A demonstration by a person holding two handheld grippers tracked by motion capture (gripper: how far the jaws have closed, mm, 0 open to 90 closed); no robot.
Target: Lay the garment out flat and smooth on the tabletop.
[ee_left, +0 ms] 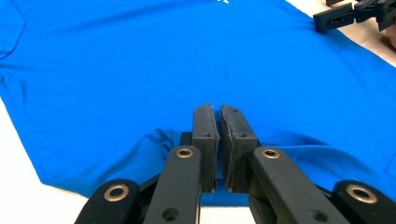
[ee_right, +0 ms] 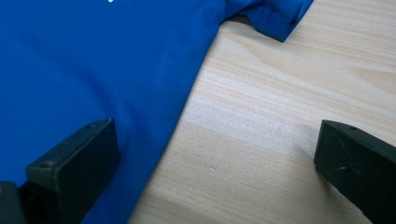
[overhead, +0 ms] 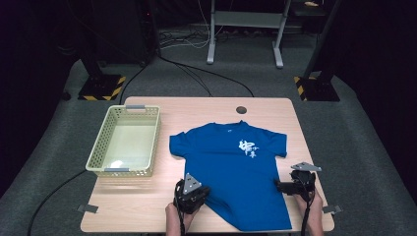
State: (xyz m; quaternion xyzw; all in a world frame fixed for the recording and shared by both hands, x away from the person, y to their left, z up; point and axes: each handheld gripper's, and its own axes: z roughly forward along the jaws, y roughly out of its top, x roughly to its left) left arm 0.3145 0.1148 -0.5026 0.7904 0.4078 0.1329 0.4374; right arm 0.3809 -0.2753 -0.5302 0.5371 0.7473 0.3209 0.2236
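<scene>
Blue T-shirt (overhead: pixel 236 172) laid flat, front up, in the centre and lower right of the high view, collar toward the top, hem toward the bottom edge of the desk (overhead: pixel 147 206). The cream basket (overhead: pixel 96 156) sits at the left of the frame, apart from the shirt.

Left gripper (ee_left: pixel 218 140) is at the shirt's lower left edge, and in the left gripper view its jaws are pressed together with a ridge of blue fabric bunched around them. It looks like a pinch on the shirt's side edge, though how many layers sit between the pads is hard to tell. That is the first risk: catch just the top layer and the lift opens the shirt like a bag instead of folding it cleanly.

Right gripper (ee_right: pixel 217 154) is down at the right side seam, jaws spread wide. In the right gripper view one jaw lies over the blue cloth at lower left, the other over bare wood at right, the seam running between them. Nothing pinched yet.

So the danger is asymmetry. If the left side lifts before the right one closes, the cloth could drag and skew across the desk, wrinkling the printed chest. If the right gripper closes too high above the wood, the seam may slip out from between the jaws. A thin bite on the left could also slide free under the shirt's weight.
</scene>
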